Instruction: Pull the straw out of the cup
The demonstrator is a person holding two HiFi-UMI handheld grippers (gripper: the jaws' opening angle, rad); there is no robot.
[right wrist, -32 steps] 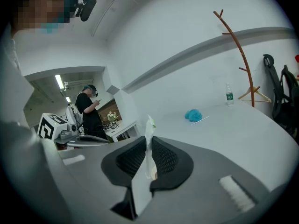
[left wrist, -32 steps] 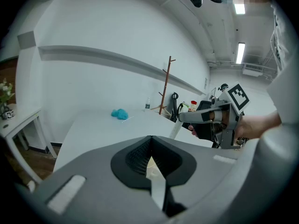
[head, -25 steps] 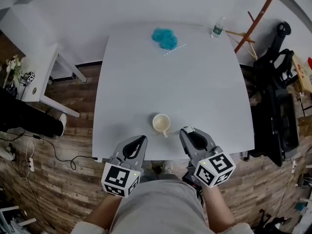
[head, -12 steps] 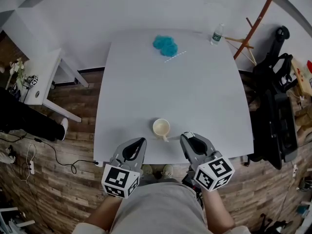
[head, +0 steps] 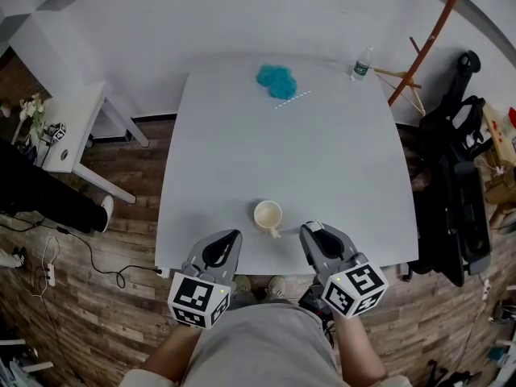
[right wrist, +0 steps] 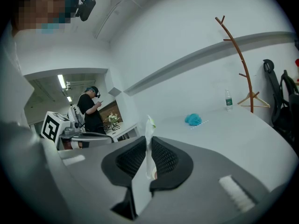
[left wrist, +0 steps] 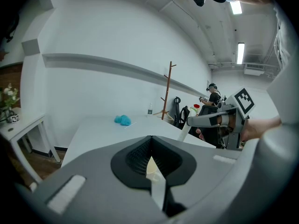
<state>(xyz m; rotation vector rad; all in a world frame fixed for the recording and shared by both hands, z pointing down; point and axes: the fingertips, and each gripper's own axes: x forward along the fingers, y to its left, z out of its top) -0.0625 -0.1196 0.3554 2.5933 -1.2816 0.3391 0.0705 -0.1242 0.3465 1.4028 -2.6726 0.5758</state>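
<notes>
At the far left of the head view a small white side table [head: 72,131] stands on the wood floor [head: 97,297], apart from the big white table [head: 339,176].

At the lower left, over the near edge of the table, the left tool [head: 233,235] has its jaws together at the tips and grips nothing. In its own view only a cream sliver shows through the slit behind the pads, and I cannot tell what it is.

The cup [head: 268,214] stands upright near the bottom edge of the table, between the two tools and a little above them in the frame, touching neither.

Near the top edge lie a blue clump [head: 276,81] and, just right of it, a thin striped white stick [head: 292,100].

The right tool [head: 310,226] is at the lower right of the cup. Its jaws are clamped on the straw [right wrist: 149,134], which rises nearly upright between the pads with its top end above them. The left gripper view shows the straw slanting down from that tool, but its lower end is hidden, so whether it is clear of the cup cannot be told.

A clear bottle [head: 362,63] stands at the upper right corner of the table, beside a brown coat stand [head: 427,39].
</notes>
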